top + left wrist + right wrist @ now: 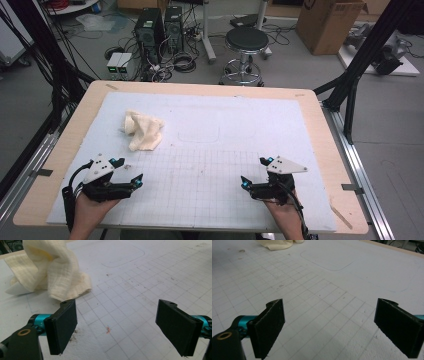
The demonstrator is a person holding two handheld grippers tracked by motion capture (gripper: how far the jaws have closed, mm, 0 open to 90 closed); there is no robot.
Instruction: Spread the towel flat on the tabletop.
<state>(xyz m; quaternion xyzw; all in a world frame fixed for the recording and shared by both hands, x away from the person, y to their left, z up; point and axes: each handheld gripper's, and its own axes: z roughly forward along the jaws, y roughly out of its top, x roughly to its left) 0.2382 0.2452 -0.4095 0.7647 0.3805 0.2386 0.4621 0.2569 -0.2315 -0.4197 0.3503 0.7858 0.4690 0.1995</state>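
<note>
The cloth (143, 130) lies crumpled in a loose heap on the left far part of the white worktop (250, 115), just beyond the drawn grid, and nothing touches it. The left tongs (134, 183) rest nearest to it, on the near left of the grid, and their jaws stand wide apart with nothing between them; the right tongs (246, 183), well apart from the cloth on the near right, are also wide apart and empty. I judge the work on the cloth has not begun yet: reaching it, gripping it and handling it are all left to do
</note>
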